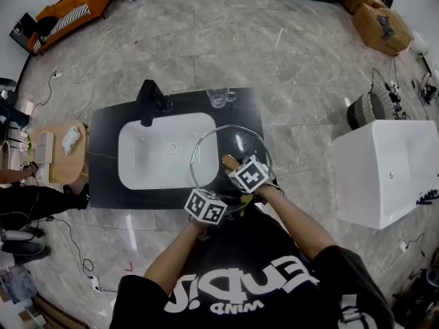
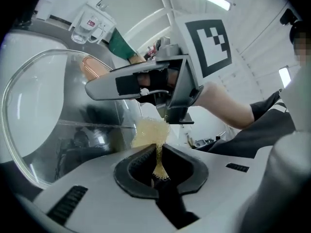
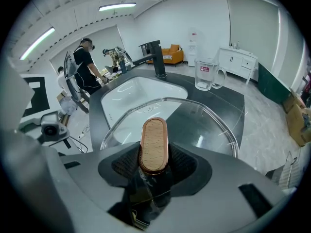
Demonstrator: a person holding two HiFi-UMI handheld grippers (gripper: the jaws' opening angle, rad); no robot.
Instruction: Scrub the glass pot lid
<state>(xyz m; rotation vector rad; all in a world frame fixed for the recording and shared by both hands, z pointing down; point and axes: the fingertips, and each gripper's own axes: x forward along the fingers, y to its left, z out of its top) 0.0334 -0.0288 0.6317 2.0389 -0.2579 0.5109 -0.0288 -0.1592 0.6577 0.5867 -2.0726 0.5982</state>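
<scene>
The glass pot lid (image 1: 206, 149) has a steel rim and a wooden handle (image 3: 154, 144). It is held tilted over the right end of the white sink (image 1: 147, 160). My right gripper (image 3: 154, 165) is shut on that handle, with the glass dome (image 3: 206, 125) beyond the jaws. In the head view the right gripper (image 1: 245, 173) is at the lid's near edge. My left gripper (image 2: 158, 166) is shut on a yellow mesh scrubber (image 2: 151, 135), which sits at the lid's underside (image 2: 43, 125) just below the right gripper. The left gripper (image 1: 208, 205) is near the counter's front edge.
The sink sits in a black counter (image 1: 106, 184) with a black faucet (image 1: 151, 101) behind it. A glass mug (image 1: 219, 96) stands at the counter's back edge. A white tub (image 1: 391, 170) is to the right. A person (image 3: 87, 64) stands at the back left.
</scene>
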